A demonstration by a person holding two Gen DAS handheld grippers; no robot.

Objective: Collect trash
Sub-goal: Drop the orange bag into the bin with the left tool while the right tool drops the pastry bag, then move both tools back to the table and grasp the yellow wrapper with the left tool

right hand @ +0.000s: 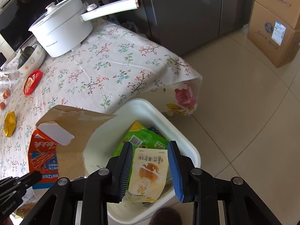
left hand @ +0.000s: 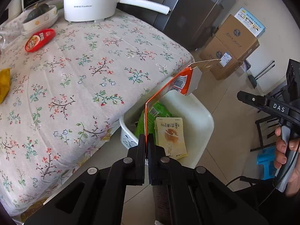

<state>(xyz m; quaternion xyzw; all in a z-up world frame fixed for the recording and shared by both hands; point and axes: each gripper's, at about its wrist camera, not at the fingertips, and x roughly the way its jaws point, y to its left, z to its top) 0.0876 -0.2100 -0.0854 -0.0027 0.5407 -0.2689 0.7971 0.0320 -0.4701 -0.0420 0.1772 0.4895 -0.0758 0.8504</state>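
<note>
We had the left hand-held gripper (left hand: 145,140) clamped on the thin edge of a flattened orange snack carton (left hand: 180,83), pinching the cardboard at its lower end so that the rest of the torn box stood up and out over the white waste bin (left hand: 198,116); holding it by the edge that way kept the bulky, ripped flap clear of the fingers and, we judged, let it fall straight into the bin once let go. The bin stood on the tiled floor, tucked against the corner of the bench (right hand: 112,65) with its flowered cloth, near enough that trash could be carried off the top and dropped without a long reach. Our right hand-held gripper (right hand: 150,168) hung directly above the bin with its jaws standing partly apart and nothing pressed between the blue pads; the cream bread wrapper (right hand: 148,172) seen through the gap lay loose in the bin on top of a green packet (right hand: 142,138), so we took it as already delivered. Still on the bench were a red snack packet (right hand: 32,82) beside the bowl (right hand: 34,61) and a yellow wrapper (right hand: 10,123) near the edge, which we judged to be the trash left to collect, while the white electric pot (right hand: 61,35) was clearly not part of it.
</note>
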